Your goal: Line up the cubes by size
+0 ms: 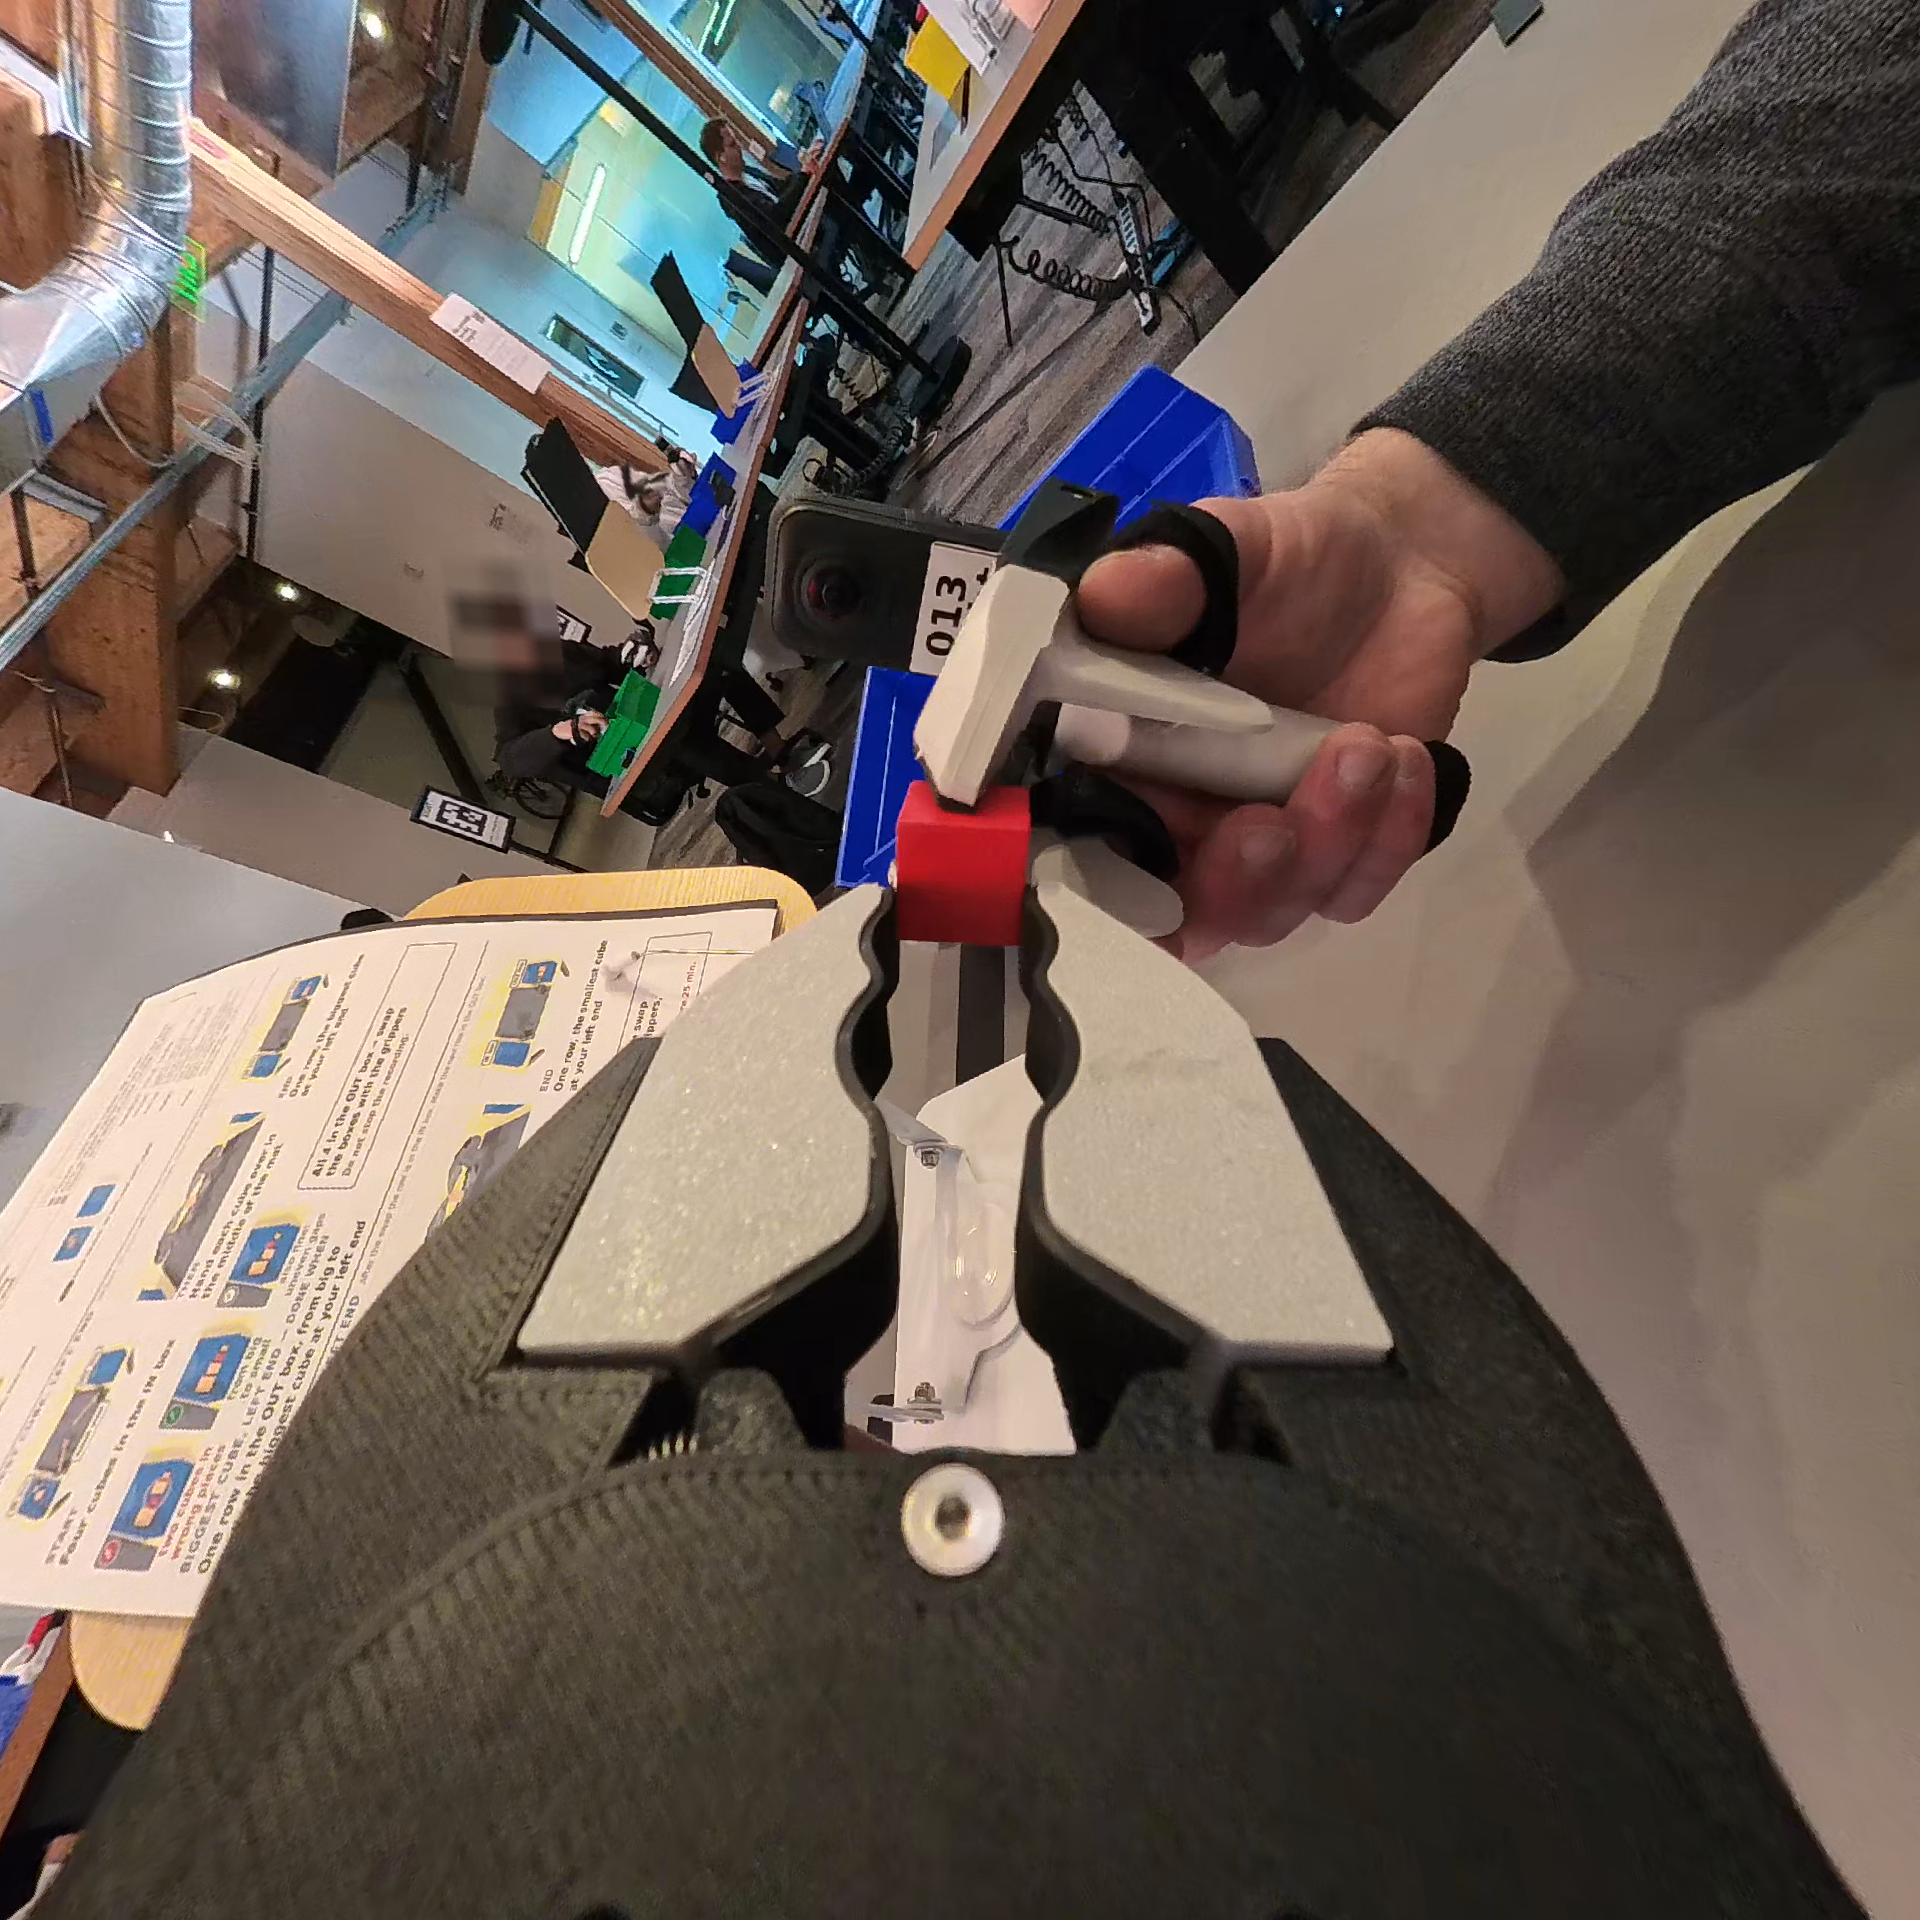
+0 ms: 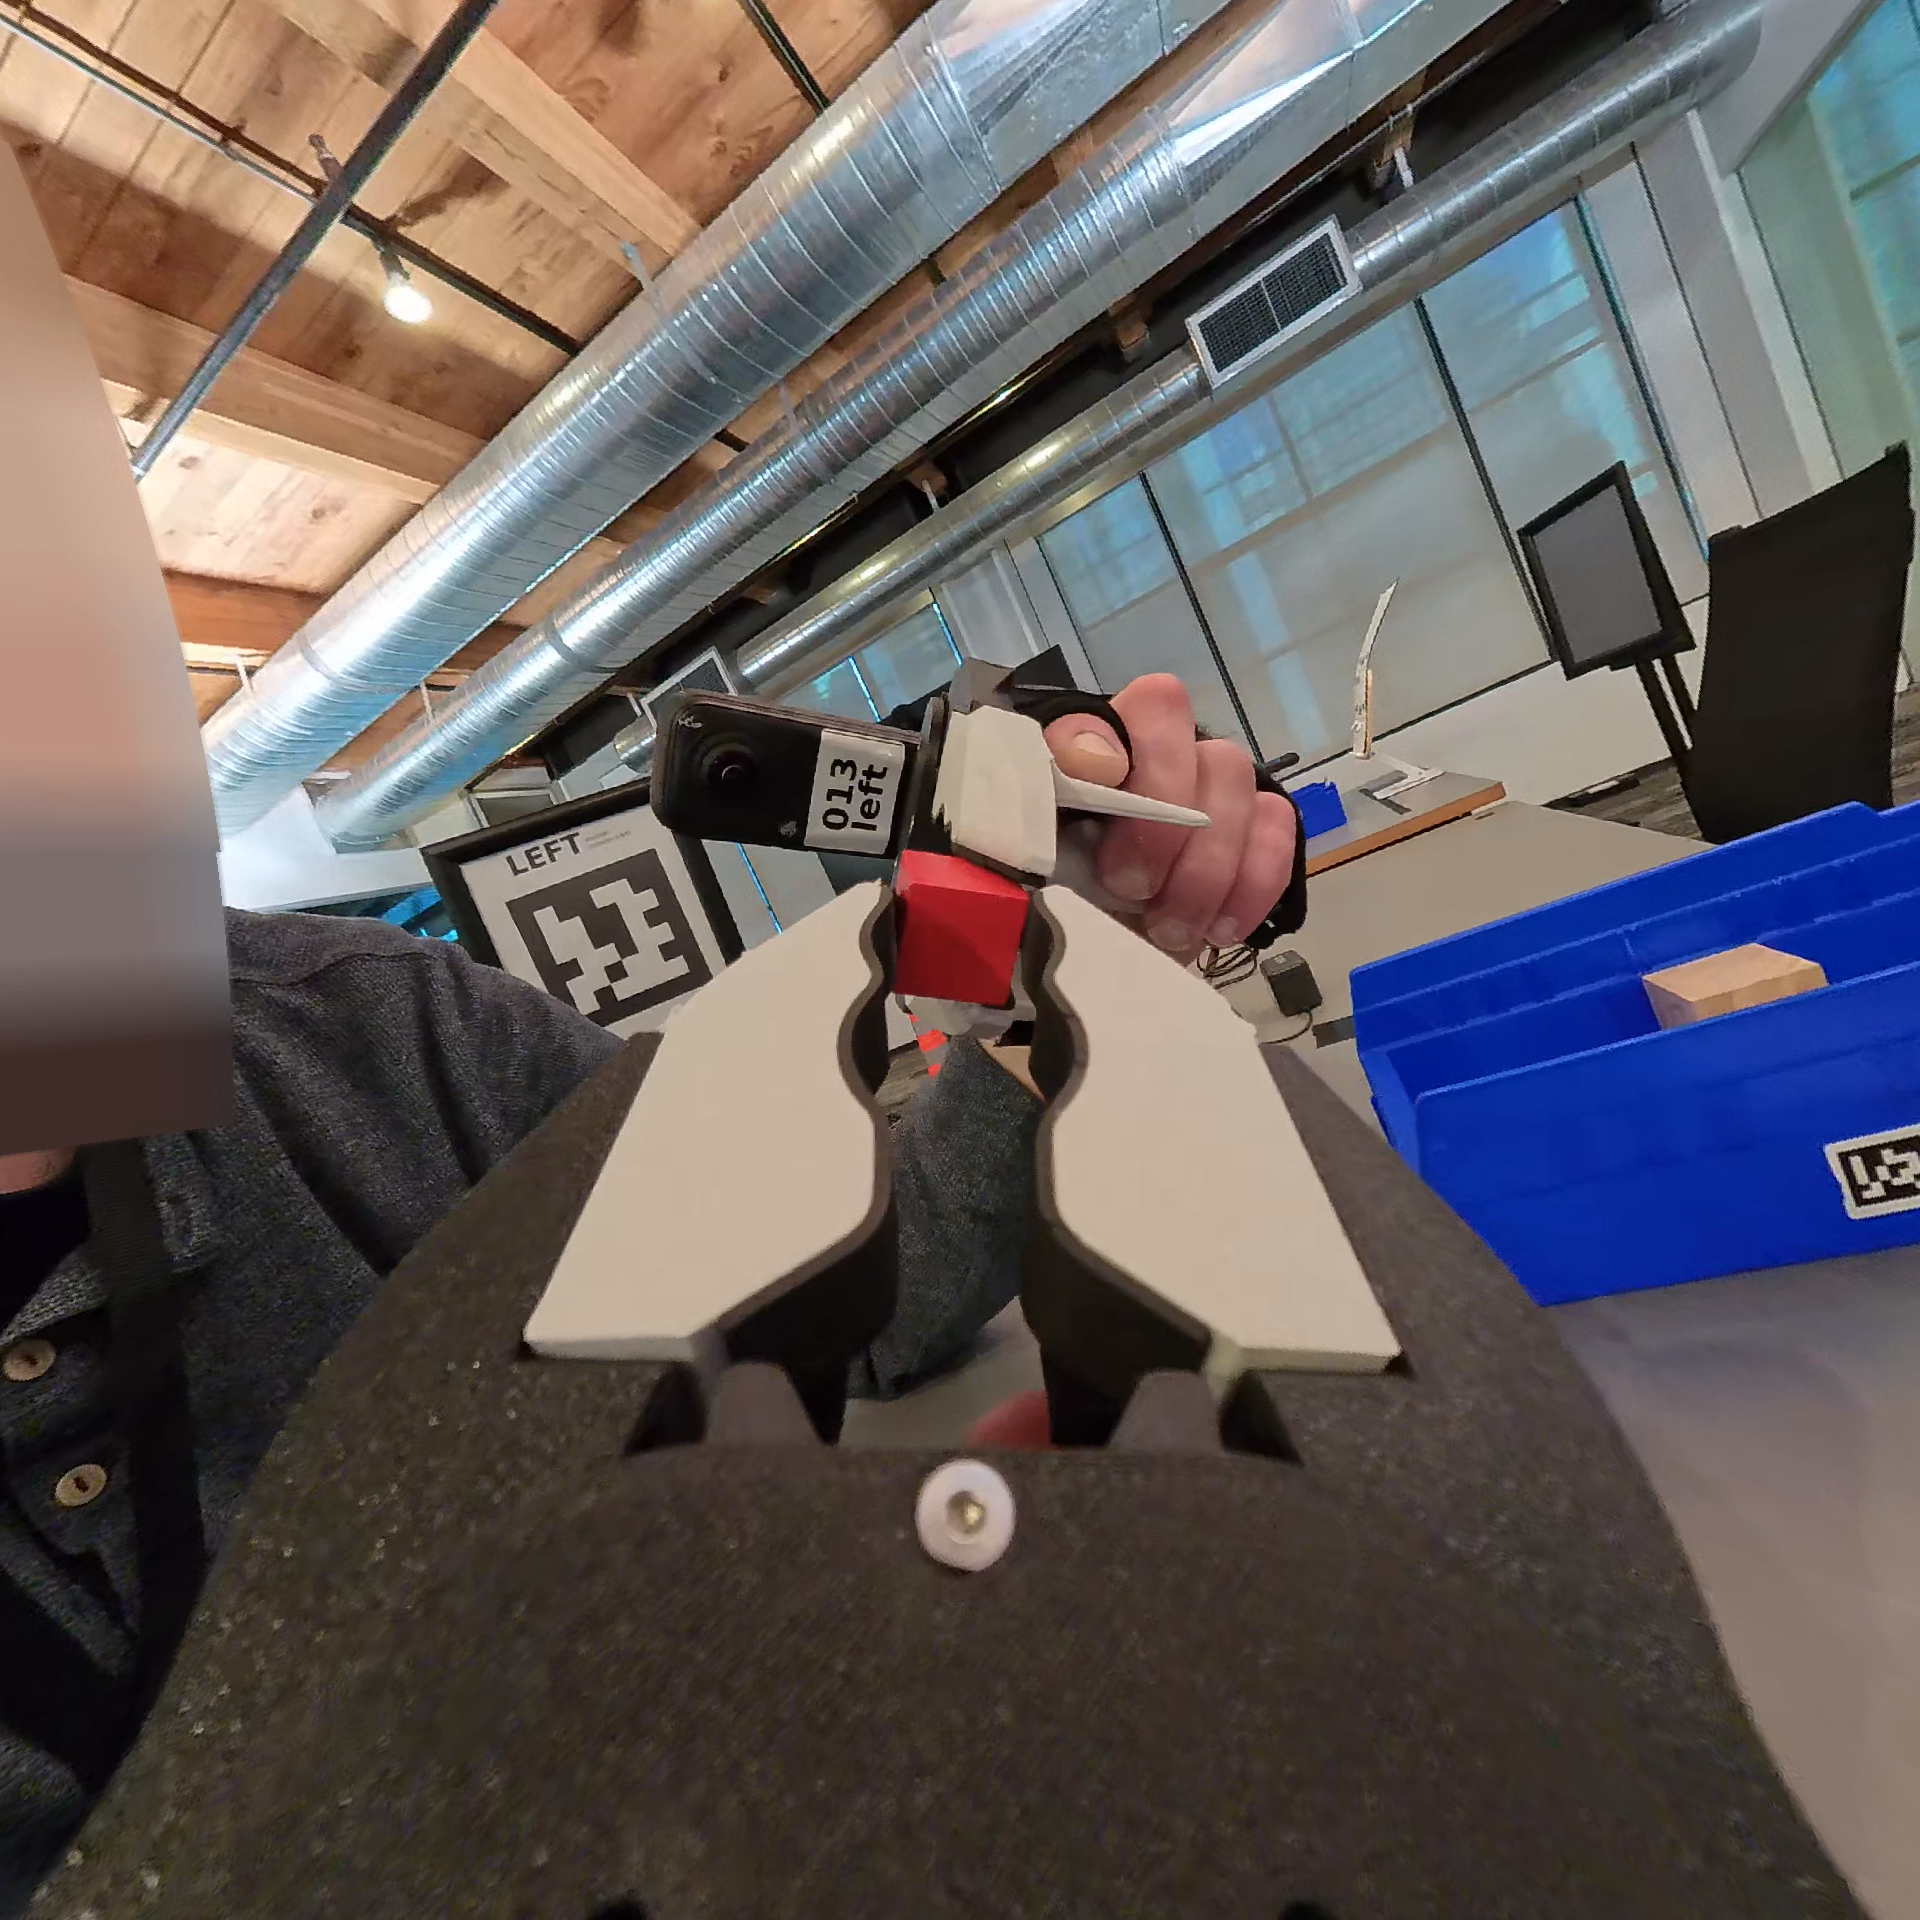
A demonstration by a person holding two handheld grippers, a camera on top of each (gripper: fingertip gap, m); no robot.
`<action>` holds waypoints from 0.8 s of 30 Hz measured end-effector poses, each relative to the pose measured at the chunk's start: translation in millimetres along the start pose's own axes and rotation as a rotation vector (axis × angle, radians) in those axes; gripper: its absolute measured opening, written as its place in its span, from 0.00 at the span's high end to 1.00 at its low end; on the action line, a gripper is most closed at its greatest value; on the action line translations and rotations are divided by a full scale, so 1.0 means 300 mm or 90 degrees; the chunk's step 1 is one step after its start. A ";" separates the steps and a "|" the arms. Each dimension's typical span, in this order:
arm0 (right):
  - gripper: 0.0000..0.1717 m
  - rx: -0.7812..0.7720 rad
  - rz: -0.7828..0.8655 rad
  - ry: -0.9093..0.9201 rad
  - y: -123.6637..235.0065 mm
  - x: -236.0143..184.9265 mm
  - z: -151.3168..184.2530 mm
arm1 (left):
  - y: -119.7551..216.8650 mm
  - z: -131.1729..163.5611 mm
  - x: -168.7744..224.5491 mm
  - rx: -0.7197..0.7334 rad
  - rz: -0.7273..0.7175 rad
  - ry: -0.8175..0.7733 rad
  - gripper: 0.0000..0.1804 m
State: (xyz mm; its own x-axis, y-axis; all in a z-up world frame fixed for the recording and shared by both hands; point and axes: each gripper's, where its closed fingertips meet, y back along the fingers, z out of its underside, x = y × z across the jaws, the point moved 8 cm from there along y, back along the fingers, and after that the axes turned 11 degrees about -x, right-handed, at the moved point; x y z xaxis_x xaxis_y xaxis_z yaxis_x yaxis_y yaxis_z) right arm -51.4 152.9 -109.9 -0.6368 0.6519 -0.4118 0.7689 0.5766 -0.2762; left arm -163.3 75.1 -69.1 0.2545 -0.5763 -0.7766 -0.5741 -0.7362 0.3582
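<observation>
Both sets of fingers are narrowed onto one small red plastic cube [image 1: 961, 878], held in the air between the two tools. Left gripper [image 1: 958, 914]: black pads pressed on the cube's two side faces, near the tips. Right gripper [image 2: 956, 940]: pads likewise against two faces of the same cube, clamping across the other axis. In the left wrist view its white upper fingertip [image 1: 961, 748] sits on the cube's top face.

Judgement: this is a mid-air hand-over. Done well, one grip stays firm until the other is plainly seated. The giving fingers should then open straight apart, without twisting, since the hold is near the tips and the cube could pivot out.

Beyond the right fingers, to their right: a blue plastic bin [image 2: 1621, 1122] holding a pale wooden block [image 2: 1730, 982].
</observation>
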 end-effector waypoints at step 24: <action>0.88 -0.331 0.637 0.358 0.631 -0.144 -0.323 | 0.317 0.042 -0.135 -0.050 -0.138 0.048 1.00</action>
State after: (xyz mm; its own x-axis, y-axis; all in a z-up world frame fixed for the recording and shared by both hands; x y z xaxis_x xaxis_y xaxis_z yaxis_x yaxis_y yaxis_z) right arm 116.1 281.6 -60.2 0.1755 0.9601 0.2179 0.8958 -0.2476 0.3691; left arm -238.0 33.0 -10.0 0.4248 -0.4246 -0.7995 -0.4379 -0.8694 0.2290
